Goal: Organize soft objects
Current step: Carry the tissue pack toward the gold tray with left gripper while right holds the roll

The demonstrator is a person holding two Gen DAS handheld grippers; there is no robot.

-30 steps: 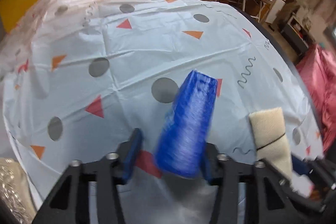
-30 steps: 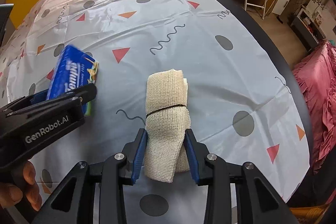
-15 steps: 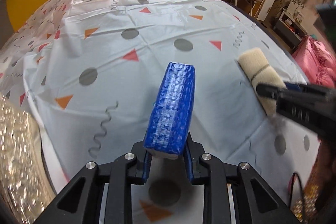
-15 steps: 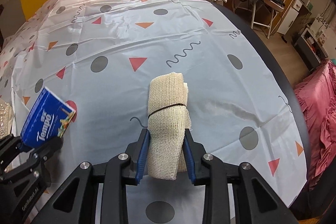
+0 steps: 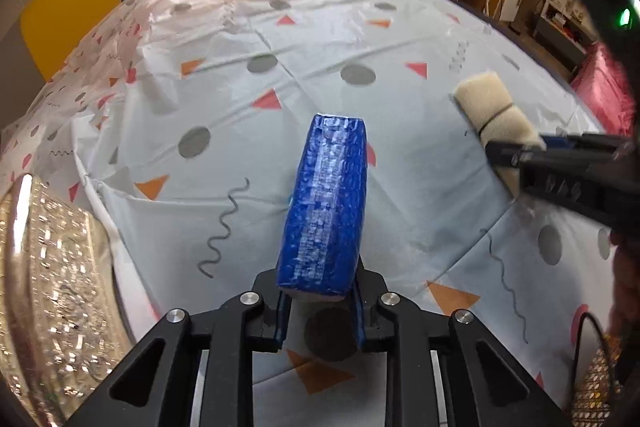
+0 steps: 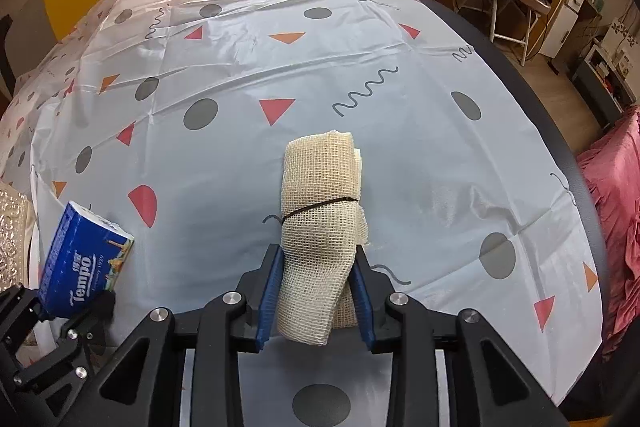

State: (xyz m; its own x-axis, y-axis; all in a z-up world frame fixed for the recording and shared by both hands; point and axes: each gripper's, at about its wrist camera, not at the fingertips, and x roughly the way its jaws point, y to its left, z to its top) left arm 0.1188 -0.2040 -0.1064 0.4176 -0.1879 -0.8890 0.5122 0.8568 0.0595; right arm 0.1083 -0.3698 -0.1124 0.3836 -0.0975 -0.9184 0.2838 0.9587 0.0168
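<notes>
Near the table's front edge, the left gripper clenches a tissue pack and the right gripper, its jaws opening slightly, clasps a mesh cloth roll, probably for sorting.

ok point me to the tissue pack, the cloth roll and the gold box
tissue pack (image 5: 326, 203), left wrist view, on its blue side face
cloth roll (image 6: 320, 187), right wrist view, on the mesh above the black band
gold box (image 5: 52, 291), left wrist view, on its glittery top

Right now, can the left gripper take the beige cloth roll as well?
Probably not. The left gripper is shut on the blue tissue pack, so its jaws are full, and the cloth roll is already clamped in the right gripper.
</notes>
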